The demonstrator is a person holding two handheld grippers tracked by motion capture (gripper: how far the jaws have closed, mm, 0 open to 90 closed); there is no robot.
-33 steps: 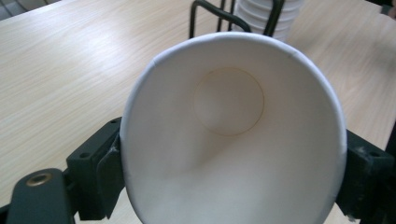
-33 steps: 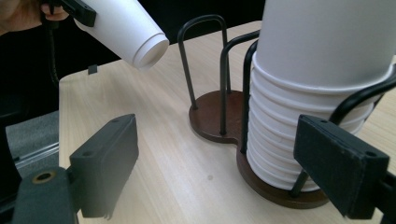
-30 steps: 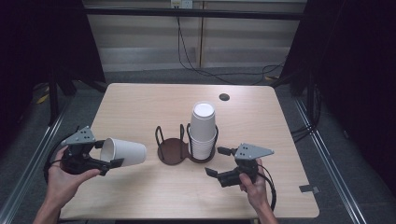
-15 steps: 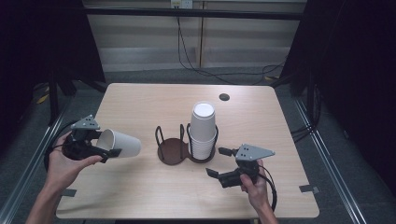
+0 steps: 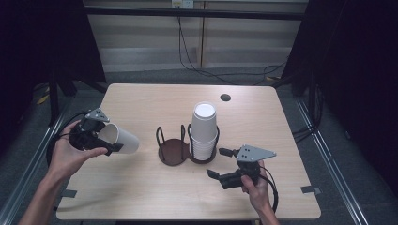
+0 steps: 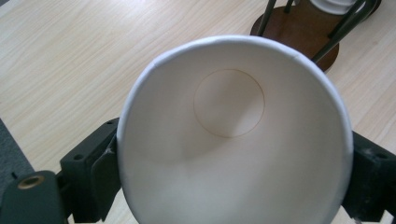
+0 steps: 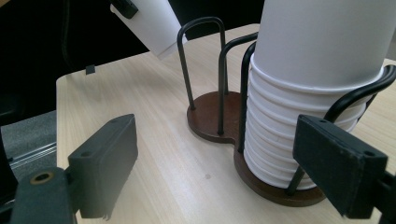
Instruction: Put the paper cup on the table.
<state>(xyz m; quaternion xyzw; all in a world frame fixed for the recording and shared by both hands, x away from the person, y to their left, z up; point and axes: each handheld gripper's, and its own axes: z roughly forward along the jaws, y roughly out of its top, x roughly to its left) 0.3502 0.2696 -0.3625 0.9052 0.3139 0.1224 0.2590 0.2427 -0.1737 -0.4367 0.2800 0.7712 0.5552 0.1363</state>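
Left hand-held gripper (image 5: pixel 101 140) grasping paper cup (image 5: pixel 123 138), jaws just opening a little, lifted farther from the holder (image 5: pixel 174 151); right hand-held gripper (image 5: pixel 220 164) released.

Left gripper view: the cup (image 6: pixel 233 135) hides most of the table behind it, and its lower rim runs off the bottom edge. The holder (image 6: pixel 299 28) is cut off at the top. Right gripper view: the stack (image 7: pixel 317 93) loses its top to the frame edge, so can't count cups there.
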